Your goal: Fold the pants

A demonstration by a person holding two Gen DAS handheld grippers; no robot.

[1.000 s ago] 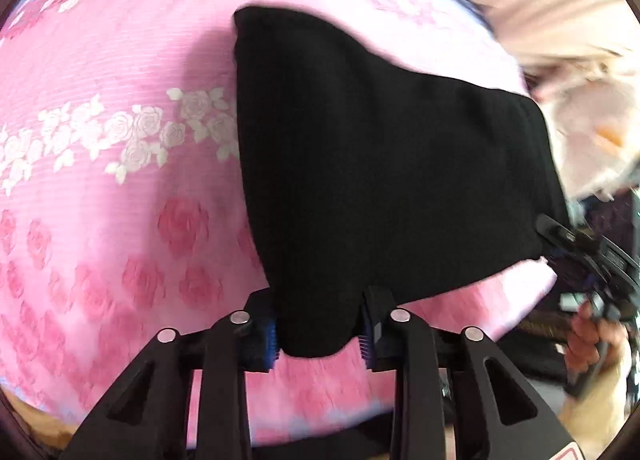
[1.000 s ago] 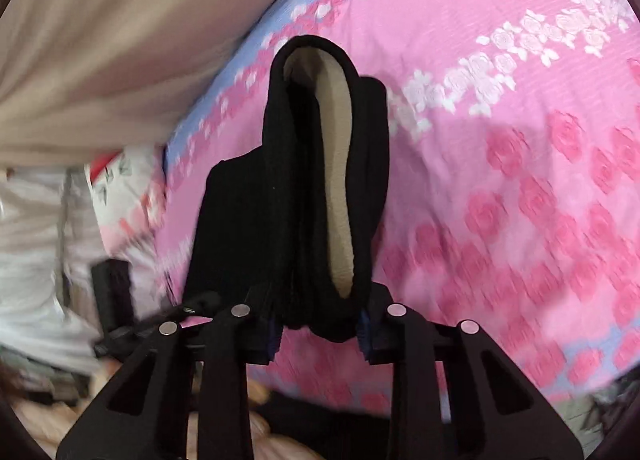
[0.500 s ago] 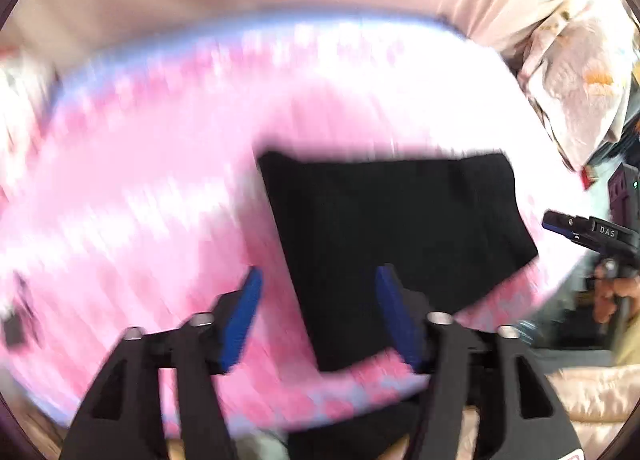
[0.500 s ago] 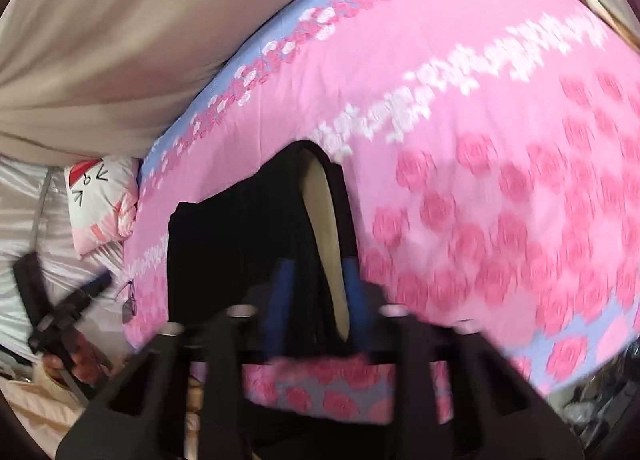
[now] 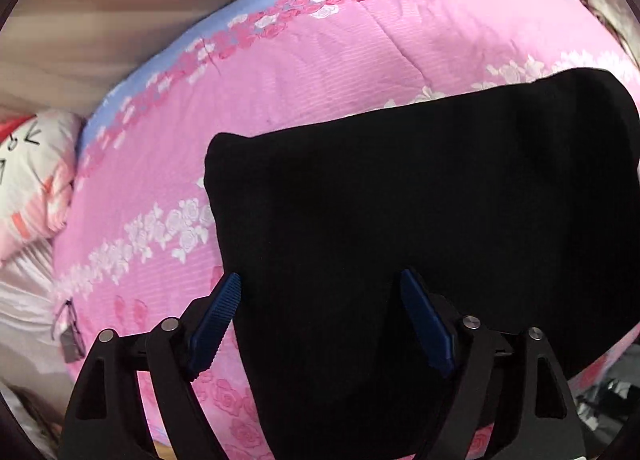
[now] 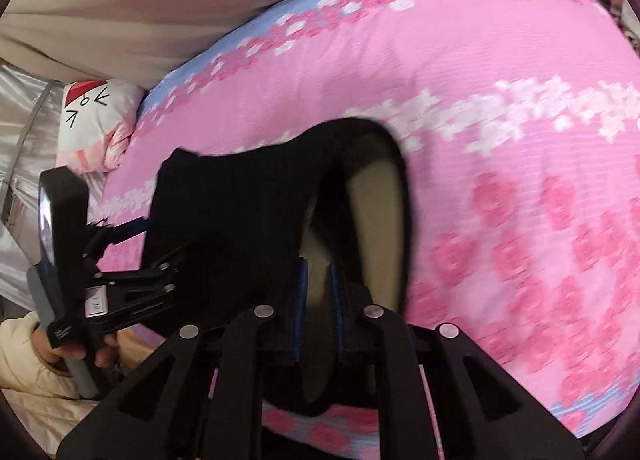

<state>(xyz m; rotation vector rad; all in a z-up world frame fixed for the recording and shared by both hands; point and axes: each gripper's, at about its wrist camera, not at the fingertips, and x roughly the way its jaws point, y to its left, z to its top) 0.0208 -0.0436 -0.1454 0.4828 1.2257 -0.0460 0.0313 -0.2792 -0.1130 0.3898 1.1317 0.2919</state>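
Black pants (image 5: 400, 200) lie folded in a flat block on the pink quilt (image 5: 320, 60). My left gripper (image 5: 320, 278) hovers over their near left corner. Its jaws are opening wide and the blue pads (image 5: 216, 320) touch no cloth. In the right wrist view the pants (image 6: 240, 200) bulge up into a loop that shows a beige lining (image 6: 376, 200). My right gripper (image 6: 319, 266) pinches the near end of that loop. Its jaws are easing open a little, with the cloth still pressed between the pads. A hand (image 6: 80, 356) holds the left tool at the bed's left edge.
The rose-patterned quilt (image 6: 520, 140) covers the whole bed. A white cat-face pillow (image 6: 96, 116) lies at the far left corner, under a beige curtain (image 6: 160, 0). A small dark object on a strap (image 5: 70, 340) hangs at the quilt's left edge.
My left gripper let go of the pants' edge, opened wide and swung over them. The right gripper kept its pinch on the folded end and sank toward the quilt.
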